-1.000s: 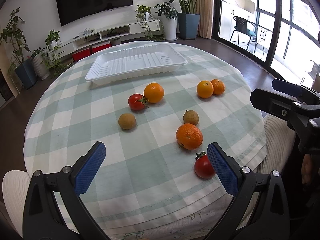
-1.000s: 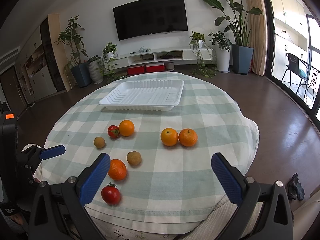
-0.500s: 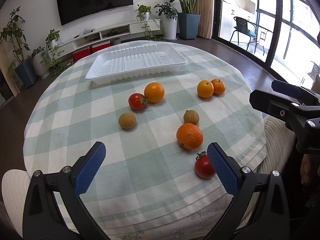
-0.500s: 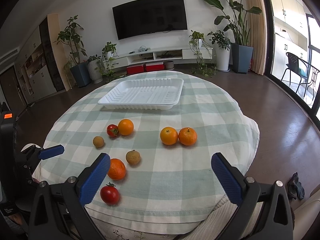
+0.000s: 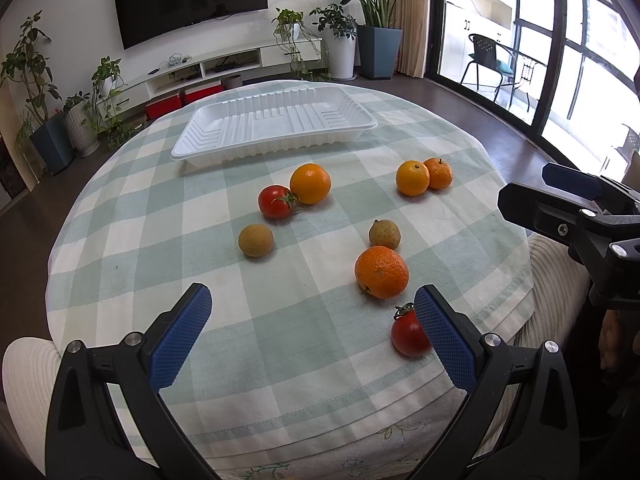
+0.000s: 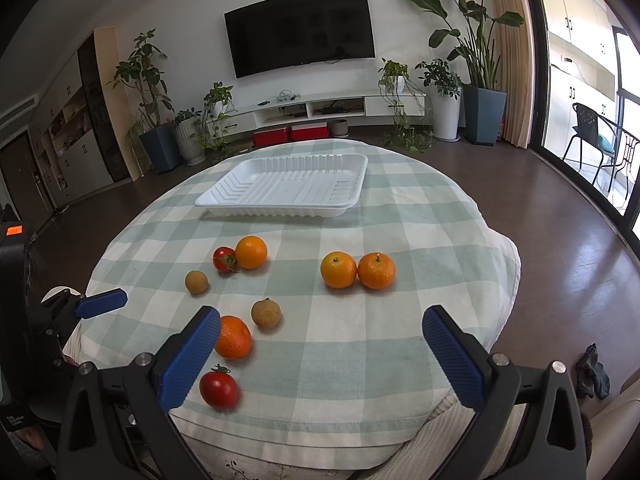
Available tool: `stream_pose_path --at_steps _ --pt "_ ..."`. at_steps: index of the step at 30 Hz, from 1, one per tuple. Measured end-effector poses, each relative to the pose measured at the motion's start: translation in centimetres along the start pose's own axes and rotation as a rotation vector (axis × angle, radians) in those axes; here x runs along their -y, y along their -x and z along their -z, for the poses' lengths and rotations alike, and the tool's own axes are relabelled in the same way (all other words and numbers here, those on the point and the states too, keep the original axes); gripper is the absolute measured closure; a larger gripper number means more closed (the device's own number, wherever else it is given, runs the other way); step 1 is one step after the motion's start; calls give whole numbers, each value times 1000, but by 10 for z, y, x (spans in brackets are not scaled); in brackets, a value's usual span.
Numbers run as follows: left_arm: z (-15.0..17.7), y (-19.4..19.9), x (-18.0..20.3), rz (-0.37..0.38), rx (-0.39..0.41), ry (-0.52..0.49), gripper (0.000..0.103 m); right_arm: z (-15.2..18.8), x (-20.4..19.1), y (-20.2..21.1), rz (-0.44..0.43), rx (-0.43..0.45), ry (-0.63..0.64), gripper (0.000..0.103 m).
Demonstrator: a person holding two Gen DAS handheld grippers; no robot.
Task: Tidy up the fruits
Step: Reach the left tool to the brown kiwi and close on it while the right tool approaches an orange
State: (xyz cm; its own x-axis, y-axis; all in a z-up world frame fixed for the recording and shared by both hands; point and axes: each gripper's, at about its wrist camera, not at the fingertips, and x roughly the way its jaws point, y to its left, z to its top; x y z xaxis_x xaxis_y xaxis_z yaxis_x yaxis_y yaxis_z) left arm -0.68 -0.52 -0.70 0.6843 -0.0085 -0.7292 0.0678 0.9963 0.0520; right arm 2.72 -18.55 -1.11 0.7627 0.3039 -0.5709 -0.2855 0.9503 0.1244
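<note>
Round, smooth fruit lies loose on the worktop (image 5: 280,364) short of the bare tray (image 5: 276,120), so with the left gripper (image 5: 312,320) and right gripper (image 6: 320,344) both agape and holding nothing, a glancing pinch could roll the edge-side tomato (image 5: 408,336) off.

Ribbed white plastic tray (image 5: 276,120) on matt checked cloth tablecloth (image 5: 200,240) (glossy tomato (image 6: 219,389), dimpled-skinned orange (image 5: 381,271))
</note>
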Motion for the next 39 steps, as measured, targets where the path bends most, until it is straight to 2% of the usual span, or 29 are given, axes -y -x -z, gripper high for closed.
stream_pose_path --at_steps 14,29,39 --pt "0 -10 -11 -21 -16 30 0 1 0 -2 0 -4 -1 0" --pt "-4 -31 -43 -47 -64 127 0 3 -1 -5 4 -14 9 0" --pt "-14 -53 -63 -38 -89 167 0 -12 7 -35 37 -33 15 0"
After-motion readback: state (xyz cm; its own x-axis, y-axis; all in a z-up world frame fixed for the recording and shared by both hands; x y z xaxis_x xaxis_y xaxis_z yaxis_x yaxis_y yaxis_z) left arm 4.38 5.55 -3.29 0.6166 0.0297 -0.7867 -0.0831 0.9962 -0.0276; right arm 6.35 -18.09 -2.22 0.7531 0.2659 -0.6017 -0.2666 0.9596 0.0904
